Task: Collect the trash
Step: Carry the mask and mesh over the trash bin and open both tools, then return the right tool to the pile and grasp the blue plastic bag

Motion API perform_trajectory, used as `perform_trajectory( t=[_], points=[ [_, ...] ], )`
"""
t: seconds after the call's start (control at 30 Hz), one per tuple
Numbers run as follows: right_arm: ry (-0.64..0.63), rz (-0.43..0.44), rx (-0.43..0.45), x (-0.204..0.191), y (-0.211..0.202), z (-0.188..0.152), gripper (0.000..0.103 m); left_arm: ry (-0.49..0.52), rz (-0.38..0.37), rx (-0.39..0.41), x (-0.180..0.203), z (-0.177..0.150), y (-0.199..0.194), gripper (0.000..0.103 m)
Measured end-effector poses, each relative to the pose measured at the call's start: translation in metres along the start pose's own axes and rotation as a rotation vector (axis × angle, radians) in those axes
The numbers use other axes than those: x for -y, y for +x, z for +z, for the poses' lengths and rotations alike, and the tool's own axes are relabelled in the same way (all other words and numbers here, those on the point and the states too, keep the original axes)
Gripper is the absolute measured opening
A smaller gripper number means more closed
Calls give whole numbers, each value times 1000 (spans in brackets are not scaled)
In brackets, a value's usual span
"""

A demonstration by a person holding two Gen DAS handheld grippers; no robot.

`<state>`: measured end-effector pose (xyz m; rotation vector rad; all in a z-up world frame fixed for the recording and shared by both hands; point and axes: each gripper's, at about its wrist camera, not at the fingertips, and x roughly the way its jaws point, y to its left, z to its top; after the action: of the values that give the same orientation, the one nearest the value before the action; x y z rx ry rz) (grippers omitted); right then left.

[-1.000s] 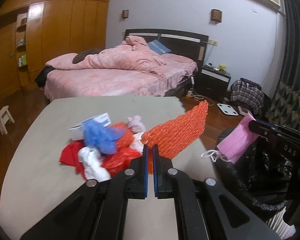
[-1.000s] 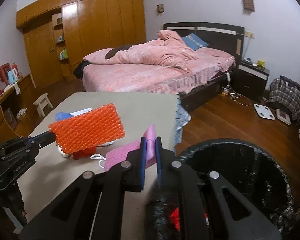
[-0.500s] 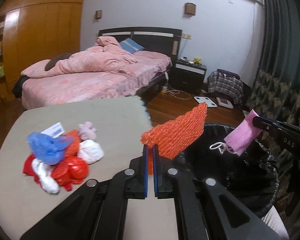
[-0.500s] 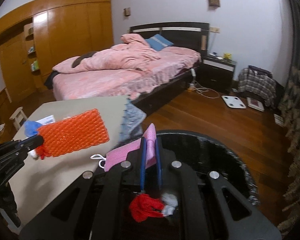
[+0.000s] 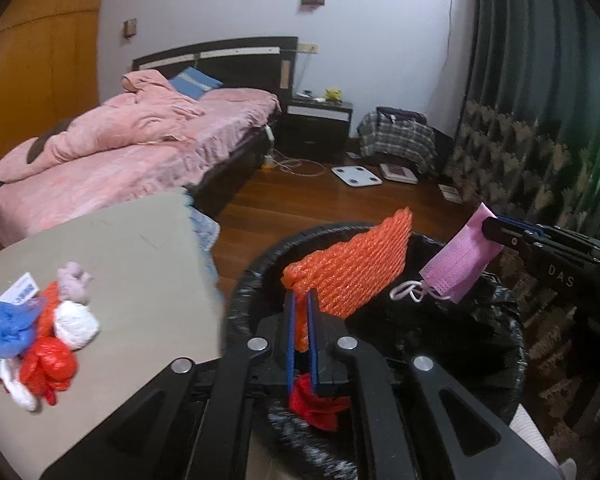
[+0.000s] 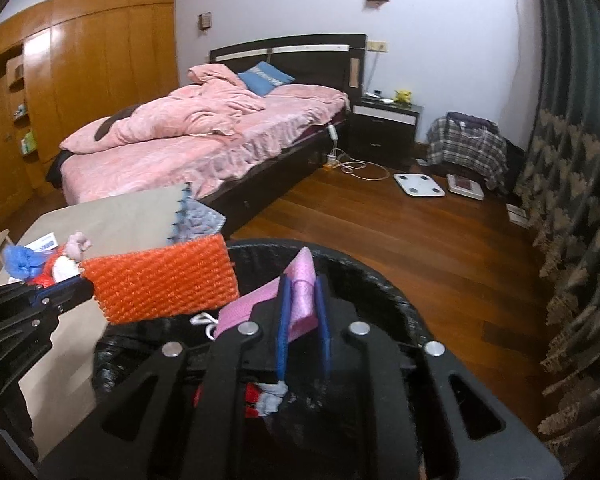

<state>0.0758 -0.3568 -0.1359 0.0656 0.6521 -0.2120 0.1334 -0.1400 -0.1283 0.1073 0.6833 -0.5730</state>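
So on my feeds both grippers are sitting over the black-lined trash bin (image 5: 512,336). The left gripper (image 5: 301,320) is clamped on the bottom edge of the orange foam net (image 5: 352,272), and the net sticks up and to the right above the bin's mouth, tilted. The right gripper (image 6: 303,312) is pinching the pink face mask (image 6: 304,280) with its blue pads (image 6: 283,328); from the left wrist cam I can see the mask (image 5: 462,264) dangling over the far right side of the bin with its white ear loops (image 5: 410,292) hanging down. There's a red bag (image 5: 316,400) already down inside the bin.

The pile of crumpled bags (image 5: 40,340) (red, white, blue, plus a pinkish wad) is on the beige table (image 5: 140,264) near its left edge, well apart from the bin. Pink bed (image 6: 204,140) behind it all.
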Motion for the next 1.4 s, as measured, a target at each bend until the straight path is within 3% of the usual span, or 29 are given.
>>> perform_trajectory(
  t=[0.07,0.13,0.27,0.3,0.37,0.53,0.63,1.17,1.4],
  points=[
    [4,-13,0,4,-1,-3,28,-6,-18,-10,2,0,2,22],
    [6,-23,3,6,-1,-4,47,-11,-25,-3,2,-1,0,46],
    [15,-38,17,5,-4,-6,75,-25,-14,14,-3,0,-7,61],
    [17,-37,21,4,-5,-6,86,-30,-5,18,-6,0,-9,64],
    [19,-21,29,1,-6,-4,93,-37,22,31,-13,-1,-15,72],
    [-14,26,25,-22,-6,-1,96,-55,99,71,-34,-3,-35,90],
    [-33,61,24,-41,-4,1,97,-70,150,89,-51,-8,-48,93],
    [-131,269,32,-171,13,14,97,-217,423,111,-161,-54,-105,94],
    [-199,311,25,-219,25,10,97,-277,485,95,-198,-78,-114,87]
  ],
)
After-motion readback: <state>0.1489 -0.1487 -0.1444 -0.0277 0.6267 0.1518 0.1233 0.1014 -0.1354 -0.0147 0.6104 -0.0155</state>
